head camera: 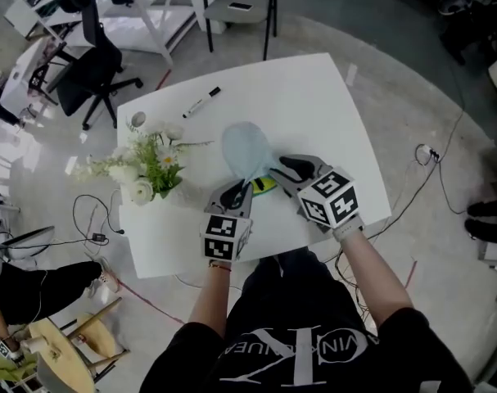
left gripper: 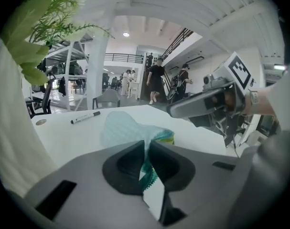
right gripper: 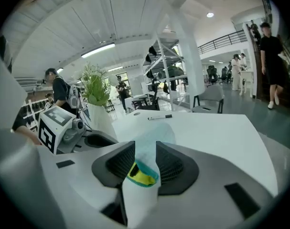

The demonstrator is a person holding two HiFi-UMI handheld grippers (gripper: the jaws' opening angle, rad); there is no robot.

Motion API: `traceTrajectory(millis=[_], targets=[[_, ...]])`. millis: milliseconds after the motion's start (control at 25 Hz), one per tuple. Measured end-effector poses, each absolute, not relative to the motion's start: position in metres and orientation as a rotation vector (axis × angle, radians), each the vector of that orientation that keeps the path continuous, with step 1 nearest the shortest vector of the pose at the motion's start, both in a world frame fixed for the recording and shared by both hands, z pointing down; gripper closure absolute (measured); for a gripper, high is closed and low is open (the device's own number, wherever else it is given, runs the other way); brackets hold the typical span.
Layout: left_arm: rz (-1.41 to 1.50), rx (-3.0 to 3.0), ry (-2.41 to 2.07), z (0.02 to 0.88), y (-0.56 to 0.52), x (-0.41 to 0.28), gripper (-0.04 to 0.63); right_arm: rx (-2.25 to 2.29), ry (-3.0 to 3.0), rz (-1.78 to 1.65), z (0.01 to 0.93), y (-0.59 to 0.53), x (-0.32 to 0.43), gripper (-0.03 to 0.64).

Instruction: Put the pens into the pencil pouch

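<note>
The white counter (head camera: 330, 113) fills the middle of the head view. A bunch of white and green flowers (head camera: 146, 164) stands at its left edge. The pale blue pencil pouch (head camera: 246, 147) lies near the front edge, its wide end pointing away from the person and its narrow end drawn toward the 2 tools.

The left tool (left gripper: 147, 151) has its jaws almost together, pinching the teal zip edge of the pouch. The right tool (right gripper: 142, 151) has its jaws well apart. The pouch's other edge runs up between them, and the pads seem not to press on it, though the cloth fills most of the gap.

A black-capped pen (head camera: 201, 102) lies on the far left of the counter, well apart from the pouch. A yellow-green piece (right gripper: 141, 174) sits at the pouch's near end; what it is cannot be told.
</note>
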State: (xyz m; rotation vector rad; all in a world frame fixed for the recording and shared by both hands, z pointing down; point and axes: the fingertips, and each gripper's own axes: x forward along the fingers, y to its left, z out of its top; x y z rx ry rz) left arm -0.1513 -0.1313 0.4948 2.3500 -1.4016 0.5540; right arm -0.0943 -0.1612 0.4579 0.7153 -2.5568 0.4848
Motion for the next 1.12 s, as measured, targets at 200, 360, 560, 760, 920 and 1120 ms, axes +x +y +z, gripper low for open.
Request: traceTrajectory(millis=[200, 360, 560, 760, 920, 1120], targets=[[0.51, 2.316, -1.438, 0.49, -0.135, -0.164, 0.555, 0.573, -2.575, 0.353, 0.444, -0.191, -0.13, 0.469], [0.504, 2.289, -1.468, 0.491, -0.143, -0.17, 0.557, 0.43, -2.566, 0.26, 0.441, -0.214, -0.16, 0.469], [0.482, 2.241, -1.519, 0.494, -0.159, -0.175, 0.557, 0.27, -2.542, 0.14, 0.445, -0.241, -0.189, 0.468], [0.469, 2.207, -1.544, 0.497, -0.169, -0.178, 0.557, 0.173, -2.524, 0.104, 0.456, -0.268, -0.211, 0.468], [0.457, 2.182, -1.564, 0.498, -0.173, -0.182, 0.558, 0.122, -2.509, 0.072, 0.464, -0.293, -0.226, 0.466], [0.44, 2.153, -1.596, 0.494, -0.18, -0.186, 0.558, 0.088, -2.512, 0.079, 0.471, -0.321, -0.241, 0.468]])
